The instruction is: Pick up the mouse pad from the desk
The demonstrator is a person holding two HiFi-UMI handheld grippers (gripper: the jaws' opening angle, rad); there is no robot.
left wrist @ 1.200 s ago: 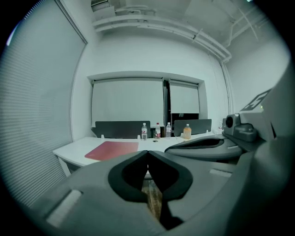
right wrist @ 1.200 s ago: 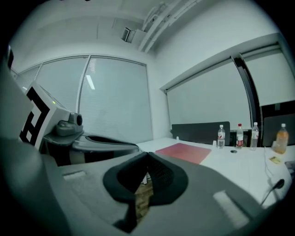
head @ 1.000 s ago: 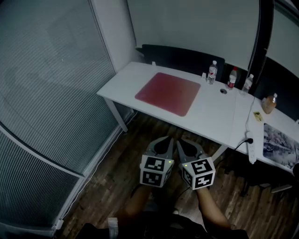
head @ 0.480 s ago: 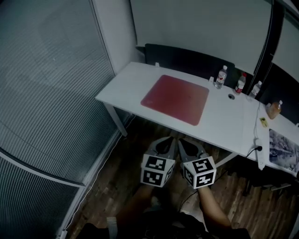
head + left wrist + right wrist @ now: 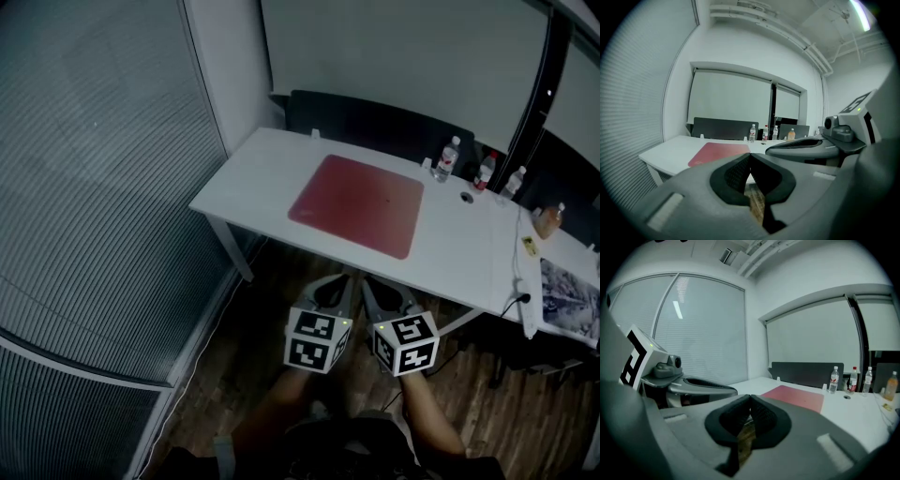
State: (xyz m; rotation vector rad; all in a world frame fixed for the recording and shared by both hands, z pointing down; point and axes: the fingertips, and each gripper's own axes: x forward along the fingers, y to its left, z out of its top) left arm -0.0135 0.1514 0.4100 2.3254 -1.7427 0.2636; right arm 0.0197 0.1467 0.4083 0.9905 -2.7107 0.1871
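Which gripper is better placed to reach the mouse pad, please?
Probably right: both are shut, short of the desk, but the right gripper sits closer to the mouse pad corner than the left gripper.

mouse pad (image 5: 358,203): 1 | bottles (image 5: 450,157) (image 5: 485,171) (image 5: 514,180) (image 5: 548,220): 4 | hand-held grippers (image 5: 339,281) (image 5: 371,283): 2

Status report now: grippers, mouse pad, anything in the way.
Left gripper and right gripper shut, empty, short of the desk. Mouse pad flat, untouched. Bottles beyond it, nothing on it.
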